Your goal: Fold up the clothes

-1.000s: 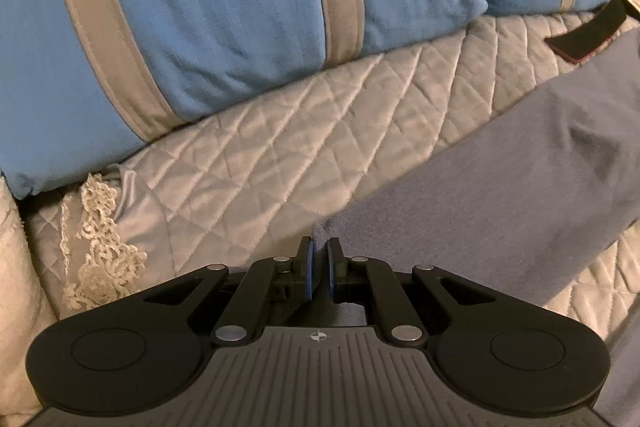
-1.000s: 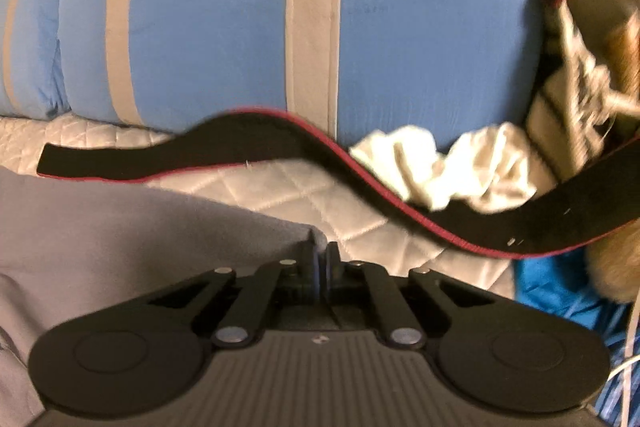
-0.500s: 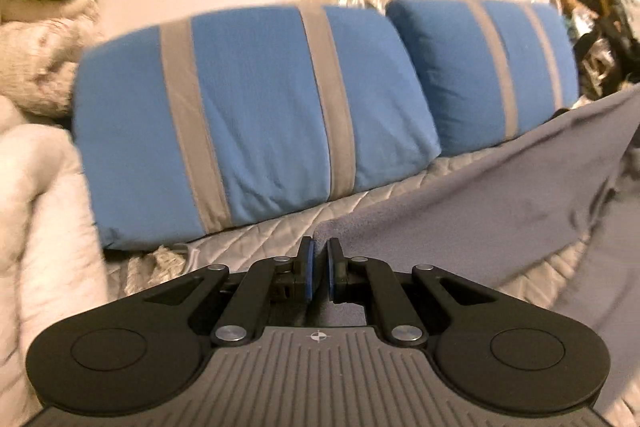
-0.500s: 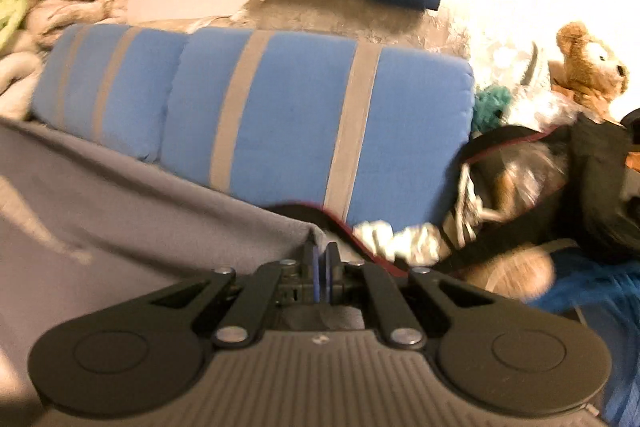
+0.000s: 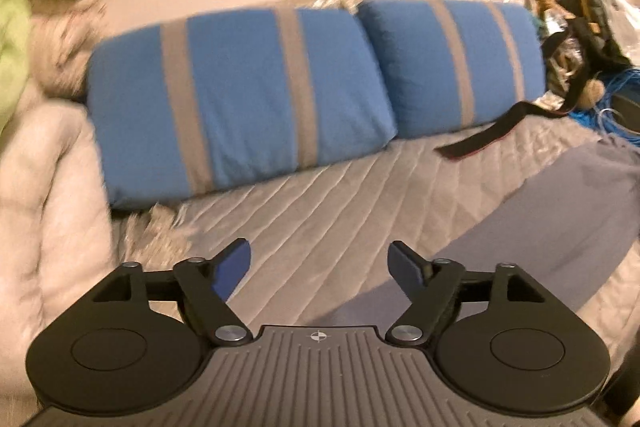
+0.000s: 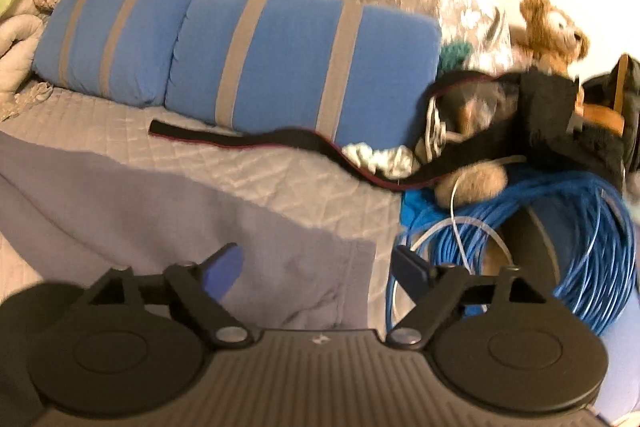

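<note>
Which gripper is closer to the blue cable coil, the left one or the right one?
Right. The right gripper is open just beside the cable coil, which lies right of its fingers. From the left gripper, also open, the coil shows only far off at the right edge.

The grey garment (image 6: 160, 211) lies spread flat and slightly rumpled on the quilted bedspread (image 6: 280, 183).

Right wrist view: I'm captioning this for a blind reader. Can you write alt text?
The open right gripper hovers over a grey garment spread on a quilted bed cover, holding nothing. Behind lie blue striped pillows, a black strap, a blue cable coil.
</note>
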The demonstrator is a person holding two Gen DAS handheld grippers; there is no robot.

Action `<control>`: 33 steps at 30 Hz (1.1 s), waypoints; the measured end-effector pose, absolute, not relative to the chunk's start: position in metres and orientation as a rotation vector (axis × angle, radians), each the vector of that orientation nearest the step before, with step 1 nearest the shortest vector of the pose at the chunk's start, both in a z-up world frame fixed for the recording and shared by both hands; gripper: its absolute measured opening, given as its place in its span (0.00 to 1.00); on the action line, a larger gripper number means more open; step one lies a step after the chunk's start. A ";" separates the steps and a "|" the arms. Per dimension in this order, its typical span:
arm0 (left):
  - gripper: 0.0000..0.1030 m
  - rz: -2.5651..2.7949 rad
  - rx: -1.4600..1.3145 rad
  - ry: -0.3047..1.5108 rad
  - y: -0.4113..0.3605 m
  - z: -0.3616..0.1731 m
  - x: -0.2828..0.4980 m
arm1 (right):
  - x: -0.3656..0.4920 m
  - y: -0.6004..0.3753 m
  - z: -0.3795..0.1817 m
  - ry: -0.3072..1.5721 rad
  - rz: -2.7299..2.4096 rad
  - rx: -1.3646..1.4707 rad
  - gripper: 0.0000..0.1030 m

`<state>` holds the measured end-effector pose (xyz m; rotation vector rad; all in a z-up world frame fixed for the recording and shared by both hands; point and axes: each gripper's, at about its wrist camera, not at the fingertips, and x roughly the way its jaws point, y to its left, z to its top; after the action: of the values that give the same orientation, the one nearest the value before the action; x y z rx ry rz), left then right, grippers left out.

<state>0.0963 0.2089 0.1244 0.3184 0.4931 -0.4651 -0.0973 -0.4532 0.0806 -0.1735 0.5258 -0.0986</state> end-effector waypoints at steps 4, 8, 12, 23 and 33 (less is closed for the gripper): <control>0.77 -0.539 0.339 0.425 0.167 0.142 0.090 | -0.085 -0.442 0.098 0.469 -0.116 -0.183 0.99; 0.81 -0.573 0.328 0.387 0.121 0.149 0.090 | -0.080 -0.426 0.101 0.447 -0.120 -0.197 1.00; 0.81 -0.615 0.337 0.393 0.081 0.142 0.083 | -0.083 -0.412 0.093 0.463 -0.102 -0.260 1.00; 0.81 -0.708 0.409 0.429 -0.007 0.098 0.059 | -0.101 -0.422 0.035 0.590 -0.123 -0.402 1.00; 0.81 -0.746 0.465 0.527 -0.045 0.061 0.063 | -0.073 -0.432 -0.010 0.673 -0.187 -0.708 1.00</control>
<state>0.0631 -0.0449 0.0611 0.4646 0.5269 -0.7459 -0.0727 -0.4316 -0.0102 -0.7085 0.6729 -0.1865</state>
